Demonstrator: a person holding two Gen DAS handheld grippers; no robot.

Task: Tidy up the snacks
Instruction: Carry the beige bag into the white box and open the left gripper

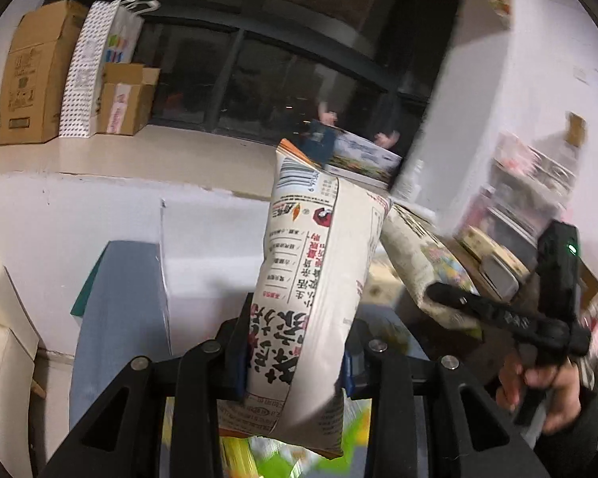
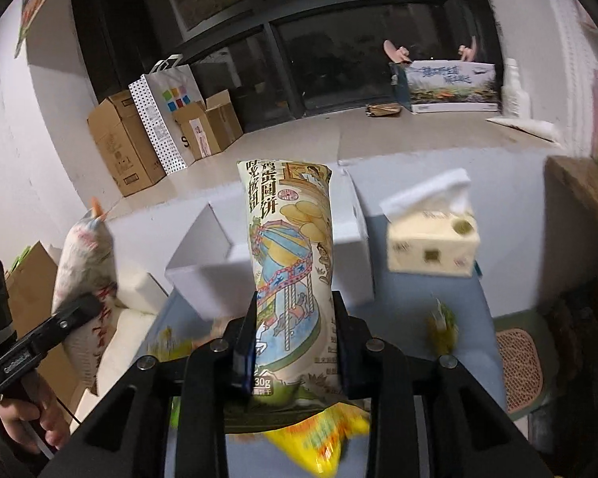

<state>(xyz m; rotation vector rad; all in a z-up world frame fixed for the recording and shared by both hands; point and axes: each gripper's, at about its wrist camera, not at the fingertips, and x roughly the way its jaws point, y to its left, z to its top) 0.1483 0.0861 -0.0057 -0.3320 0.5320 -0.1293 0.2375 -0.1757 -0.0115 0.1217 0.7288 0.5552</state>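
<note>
Left wrist cam: left claw [image 1: 295,362] clamped on one white snack bag [image 1: 311,279], red/black Chinese print plus barcode, bag standing up betw the pads. Off to its right, the right claw [image 1: 438,292] grips a second pack. Ahead-left on the ledge: 2 cardboard boxes [image 1: 32,75] and 1 dotted paper bag [image 1: 85,67]. Right wrist cam: right claw [image 2: 295,338] pinching one cream biscuit pack [image 2: 291,263], carousel drawing, "30g" legible, upright betw fingers. One tissue box [image 2: 432,245] ahead-right, white box [image 2: 203,255] just behind, yellow wrapper [image 2: 323,434] blurred under the jaws.
</note>
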